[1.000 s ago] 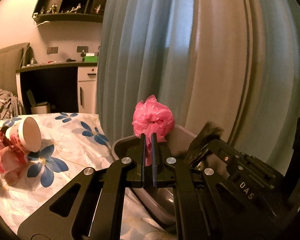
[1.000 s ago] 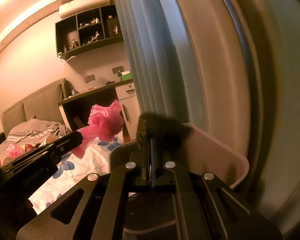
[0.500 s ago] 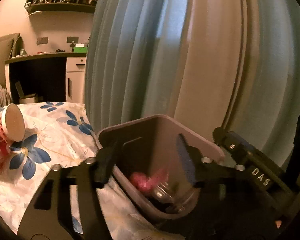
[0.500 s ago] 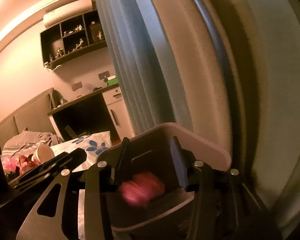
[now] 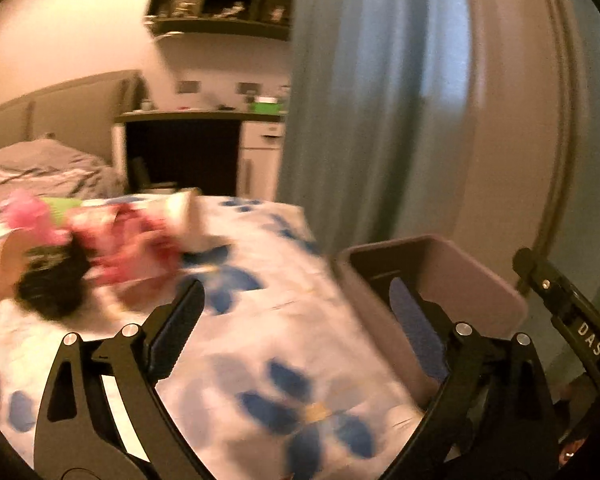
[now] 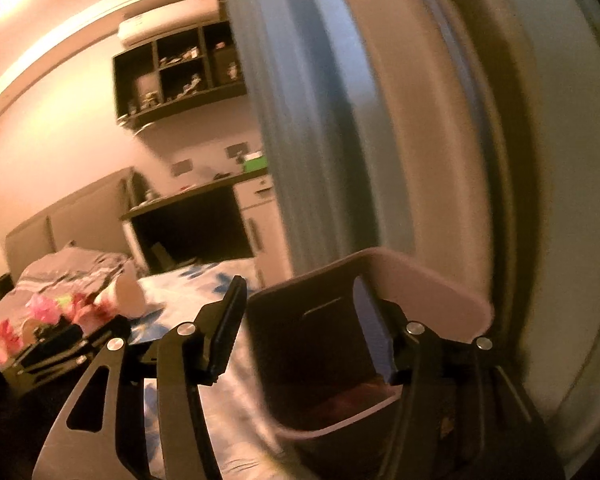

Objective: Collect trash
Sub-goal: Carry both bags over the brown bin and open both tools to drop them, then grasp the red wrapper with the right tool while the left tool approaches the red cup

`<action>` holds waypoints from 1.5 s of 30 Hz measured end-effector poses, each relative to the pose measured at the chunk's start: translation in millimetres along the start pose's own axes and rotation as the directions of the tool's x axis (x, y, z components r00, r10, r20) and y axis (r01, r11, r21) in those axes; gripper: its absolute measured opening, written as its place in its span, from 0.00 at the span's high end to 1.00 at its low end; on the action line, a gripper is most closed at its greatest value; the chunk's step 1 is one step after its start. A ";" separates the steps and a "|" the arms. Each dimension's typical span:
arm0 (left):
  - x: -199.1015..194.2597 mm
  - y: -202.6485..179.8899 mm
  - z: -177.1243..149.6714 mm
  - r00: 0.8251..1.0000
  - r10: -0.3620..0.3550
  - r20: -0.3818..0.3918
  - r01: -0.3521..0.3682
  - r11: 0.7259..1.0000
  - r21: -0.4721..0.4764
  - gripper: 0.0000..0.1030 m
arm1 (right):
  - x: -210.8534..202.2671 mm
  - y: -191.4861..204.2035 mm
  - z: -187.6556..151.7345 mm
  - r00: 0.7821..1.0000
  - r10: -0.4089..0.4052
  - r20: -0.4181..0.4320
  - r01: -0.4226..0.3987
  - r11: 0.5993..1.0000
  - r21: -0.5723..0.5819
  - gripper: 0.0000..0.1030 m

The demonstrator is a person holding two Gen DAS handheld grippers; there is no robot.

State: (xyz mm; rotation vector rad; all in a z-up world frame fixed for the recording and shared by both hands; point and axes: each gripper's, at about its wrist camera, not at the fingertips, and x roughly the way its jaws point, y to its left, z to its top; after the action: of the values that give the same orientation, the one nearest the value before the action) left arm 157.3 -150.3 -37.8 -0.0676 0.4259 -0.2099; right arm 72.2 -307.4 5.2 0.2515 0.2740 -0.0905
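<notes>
Black plastic, both your grippers, and both are spread wide with nothing between the fingers. Your left gripper (image 5: pixel 296 320) hangs over the floral sheet (image 5: pixel 284 360), fingers parted; its right finger (image 5: pixel 416 332) with the blue pad overlaps the near wall of the bin (image 5: pixel 480 280) at 3 o'clock. Your right gripper (image 6: pixel 300 324) is splayed too, its right finger (image 6: pixel 374 336) sitting in front of the bin (image 6: pixel 440 292) opening, its left finger (image 6: pixel 226 328) outside the bin's wall, over the bedding.

Bin is mauve-grey plastic, open top, standing on the sheet's edge just beside the blue curtain (image 5: pixel 360 120). In the right wrist view something dark reddish (image 6: pixel 356 396) lies low inside the bin; too dim and blurred to name it.

Remaining trash sits at 9 to 10 o'clock in the left wrist view: pink crumpled stuff (image 5: pixel 132 248), a black clump (image 5: pixel 52 284) touching it, and a tipped paper cup (image 5: pixel 184 220) just behind, all badly motion-blurred. Same pile shows at 8 o'clock in the right wrist view, cup (image 6: pixel 128 292) lying on its side, well apart from the bin.

Further out: grey bedding (image 5: pixel 40 168) at 10 o'clock, dark desk (image 5: pixel 188 152) at 11, wall shelf (image 5: pixel 224 4) at 12. Your other gripper's body, lettered DAS (image 5: pixel 588 340), crosses at 4 o'clock.
</notes>
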 end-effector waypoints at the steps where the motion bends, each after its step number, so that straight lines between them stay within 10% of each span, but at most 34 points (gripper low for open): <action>1: -6.6 8.2 -0.6 1.000 0.024 0.009 -0.024 1.000 0.000 0.10 | 1.2 6.8 -2.4 1.000 0.017 -0.011 -0.017 1.000 -0.005 0.46; 16: -85.9 105.8 4.3 0.944 0.310 0.110 -0.296 0.947 -0.125 0.08 | 25.1 118.8 -22.7 0.959 0.249 -0.135 -0.260 0.963 -0.072 0.46; 36: -118.4 154.7 1.8 0.915 0.381 0.133 -0.350 0.914 -0.207 0.07 | 103.6 225.4 -34.5 0.875 0.362 -0.323 -0.404 0.912 -0.074 0.53; 45: -116.4 162.5 0.3 0.919 0.374 0.122 -0.344 0.915 -0.211 0.07 | 118.0 236.3 -37.6 0.842 0.379 -0.385 -0.437 0.897 -0.071 0.79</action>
State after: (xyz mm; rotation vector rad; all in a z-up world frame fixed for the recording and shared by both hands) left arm 84.5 33.5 -8.3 -0.1867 0.2896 0.2008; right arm 204.6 -76.2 -7.6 0.1636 0.5881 0.4090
